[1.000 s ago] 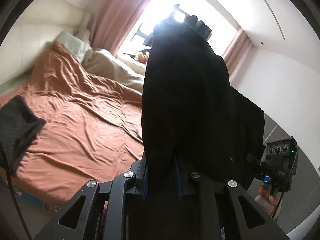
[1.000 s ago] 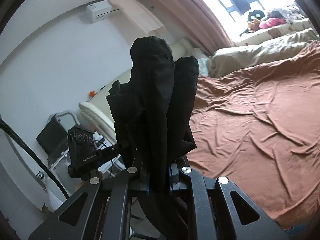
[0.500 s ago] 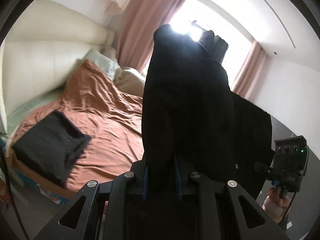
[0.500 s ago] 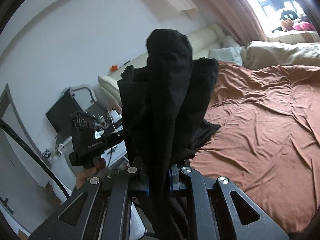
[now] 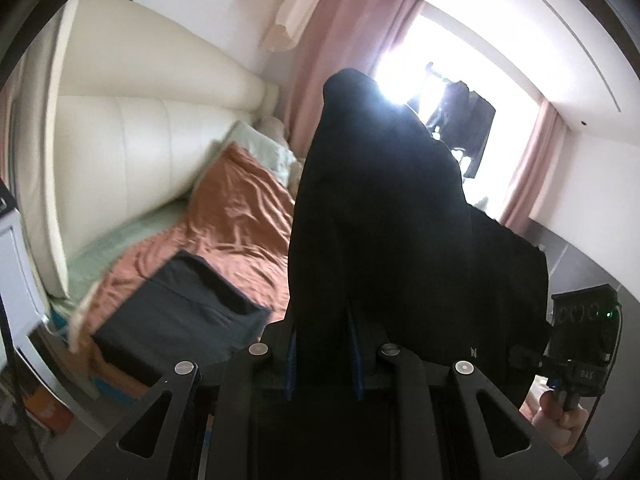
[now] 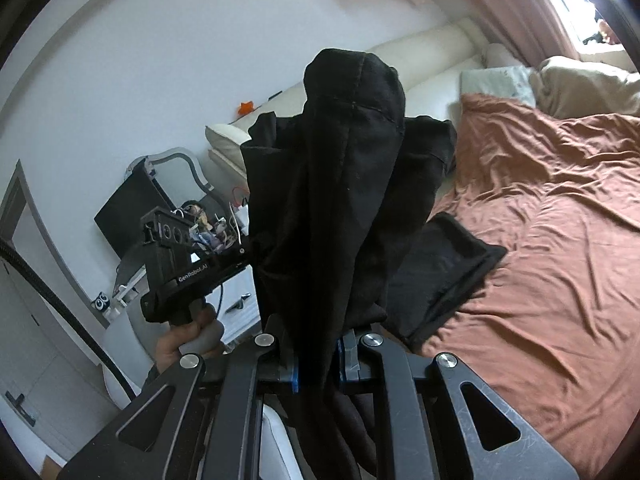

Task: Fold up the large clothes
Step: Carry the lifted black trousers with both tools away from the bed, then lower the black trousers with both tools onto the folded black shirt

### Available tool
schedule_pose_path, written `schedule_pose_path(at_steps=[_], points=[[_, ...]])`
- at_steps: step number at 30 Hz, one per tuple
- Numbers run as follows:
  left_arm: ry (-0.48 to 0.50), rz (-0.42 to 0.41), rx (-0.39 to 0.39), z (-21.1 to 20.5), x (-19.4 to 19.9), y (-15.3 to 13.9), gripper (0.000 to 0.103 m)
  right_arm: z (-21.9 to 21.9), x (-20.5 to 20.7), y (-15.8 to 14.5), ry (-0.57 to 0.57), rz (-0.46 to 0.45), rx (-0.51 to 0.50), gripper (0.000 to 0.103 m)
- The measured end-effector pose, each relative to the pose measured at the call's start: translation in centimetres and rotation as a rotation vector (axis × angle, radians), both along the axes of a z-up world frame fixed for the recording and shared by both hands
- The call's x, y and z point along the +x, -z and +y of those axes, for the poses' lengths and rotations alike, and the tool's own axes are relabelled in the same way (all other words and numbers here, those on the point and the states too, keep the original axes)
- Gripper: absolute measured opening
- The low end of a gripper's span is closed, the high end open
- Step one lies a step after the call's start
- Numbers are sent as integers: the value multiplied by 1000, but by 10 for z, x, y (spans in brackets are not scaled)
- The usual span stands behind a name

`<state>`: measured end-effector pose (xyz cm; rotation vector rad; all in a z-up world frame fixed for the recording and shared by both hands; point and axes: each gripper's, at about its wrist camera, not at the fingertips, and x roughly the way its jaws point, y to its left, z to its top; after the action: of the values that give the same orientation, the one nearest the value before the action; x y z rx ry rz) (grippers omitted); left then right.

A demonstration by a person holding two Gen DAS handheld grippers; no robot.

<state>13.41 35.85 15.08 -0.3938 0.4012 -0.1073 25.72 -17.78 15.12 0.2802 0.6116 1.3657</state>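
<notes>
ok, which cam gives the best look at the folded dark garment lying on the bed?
Right wrist: the folded dark garment shows sharp hems on the rust sheet, though the held black garment hides its left part. Left wrist shows it nearer, blurrier and dimmer.

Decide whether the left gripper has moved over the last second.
Yes. The left gripper has swung left, toward the headboard: the folded dark garment on the bed has slid from the view's left edge toward the centre.

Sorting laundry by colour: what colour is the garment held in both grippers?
Plain black garment, no pattern visible; clearest in the right wrist view.
</notes>
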Motion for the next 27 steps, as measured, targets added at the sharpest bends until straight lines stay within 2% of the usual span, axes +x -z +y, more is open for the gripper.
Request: schedule_pose_path(at_steps=[10,13,17,27], points=[[-179,29,17,92,19,0,21,124,40,1,-105,-3,-27,10],[-225,46,24,114,33,3,21,155,57,7,-135,23,-30,10],[-261,84,28,134,57,10,21,182,78,21,-153,65,-37,10],[-299,195,17,170,137,56,20,240,131,62,-152,149,-76,10]])
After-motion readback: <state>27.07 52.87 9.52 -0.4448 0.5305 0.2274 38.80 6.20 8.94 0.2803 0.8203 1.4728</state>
